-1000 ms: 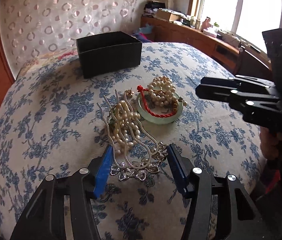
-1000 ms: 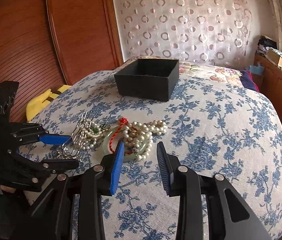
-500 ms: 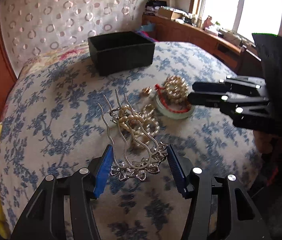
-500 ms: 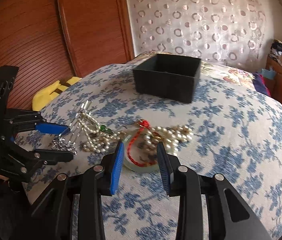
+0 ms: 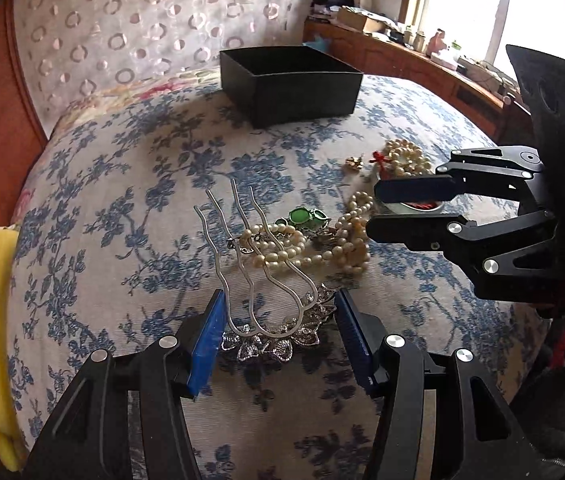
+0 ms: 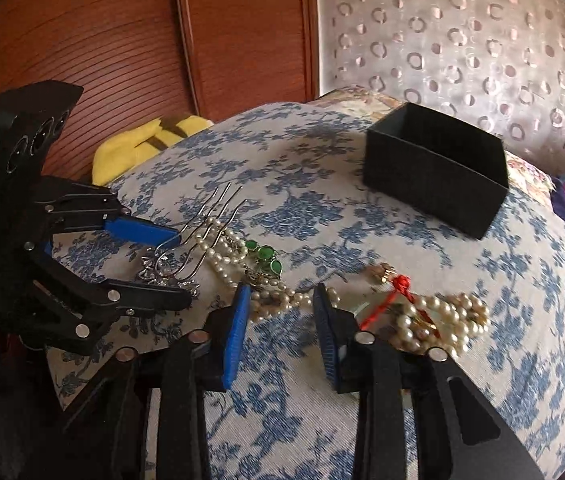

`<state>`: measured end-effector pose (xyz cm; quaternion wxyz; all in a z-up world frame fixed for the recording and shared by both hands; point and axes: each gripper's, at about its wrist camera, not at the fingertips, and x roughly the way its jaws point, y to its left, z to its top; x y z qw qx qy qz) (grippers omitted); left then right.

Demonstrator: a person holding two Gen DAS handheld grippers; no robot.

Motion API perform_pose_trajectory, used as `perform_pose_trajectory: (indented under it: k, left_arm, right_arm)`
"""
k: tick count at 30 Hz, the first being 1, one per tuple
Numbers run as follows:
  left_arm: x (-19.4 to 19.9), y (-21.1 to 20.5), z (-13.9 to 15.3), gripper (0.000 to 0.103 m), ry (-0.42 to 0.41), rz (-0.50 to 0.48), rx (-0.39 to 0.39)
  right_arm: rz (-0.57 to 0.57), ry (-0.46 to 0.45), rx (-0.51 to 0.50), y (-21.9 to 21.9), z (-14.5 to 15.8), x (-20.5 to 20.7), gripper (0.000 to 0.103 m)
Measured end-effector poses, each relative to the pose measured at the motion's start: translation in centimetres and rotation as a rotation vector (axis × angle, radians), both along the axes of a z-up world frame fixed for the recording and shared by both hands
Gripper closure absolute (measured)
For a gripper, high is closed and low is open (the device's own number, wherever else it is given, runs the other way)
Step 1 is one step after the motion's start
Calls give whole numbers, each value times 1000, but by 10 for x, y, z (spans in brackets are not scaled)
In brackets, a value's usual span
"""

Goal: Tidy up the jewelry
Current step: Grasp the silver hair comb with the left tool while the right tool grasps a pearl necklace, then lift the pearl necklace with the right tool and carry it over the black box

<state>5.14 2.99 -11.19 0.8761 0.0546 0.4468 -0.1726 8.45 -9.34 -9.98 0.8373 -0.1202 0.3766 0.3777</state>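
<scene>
My left gripper is shut on a silver hair comb at its flower-shaped base, prongs pointing away over the flowered bedspread. A pearl necklace trails from the prongs to the right, beside a green stone piece. The jaws of my right gripper are closing, and the pearl necklace lies between their tips with a gap on both sides. To their right lies a jade bangle with a red cord and pearl bracelet. An open black box stands at the far side.
A small gold piece lies near the red cord. A yellow plush sits at the bed's left edge before a wooden wardrobe. A patterned curtain hangs behind the box, and a cluttered wooden sill runs under the window.
The comb has come away from the heap with my left gripper, stretching the pearl strand and uncovering the green piece. My right gripper has swung left from the bangle to the strand and narrowed.
</scene>
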Motion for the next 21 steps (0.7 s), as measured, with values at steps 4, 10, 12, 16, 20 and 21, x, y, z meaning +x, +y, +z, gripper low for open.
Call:
perform_pose_trajectory:
  k: [4,10,12,16,20,21]
  left_arm:
    - [1,3,-1,51,-1,3,-8]
    - [2,4,2,51,-8,2,-20]
    - [1,4,4,51,-12,-3,-23]
    - [1,4,7,51,-21,-5,-18]
    - [1,6,9,51,-25,0,-21]
    - [2,7,10,51,-25,1,-25]
  right_arm:
    - [40,8,-3,7,1,-2,74]
    - [96,-6,-51,24,-5,-5,74]
    - [101,-15,-75,29,-7,-4,74]
    - [121,-80,-140,38,-9,-6,74]
    - [133,-101,-170,39,-11,-3,74]
    - [140,-102,-172,39,-11,-3,74]
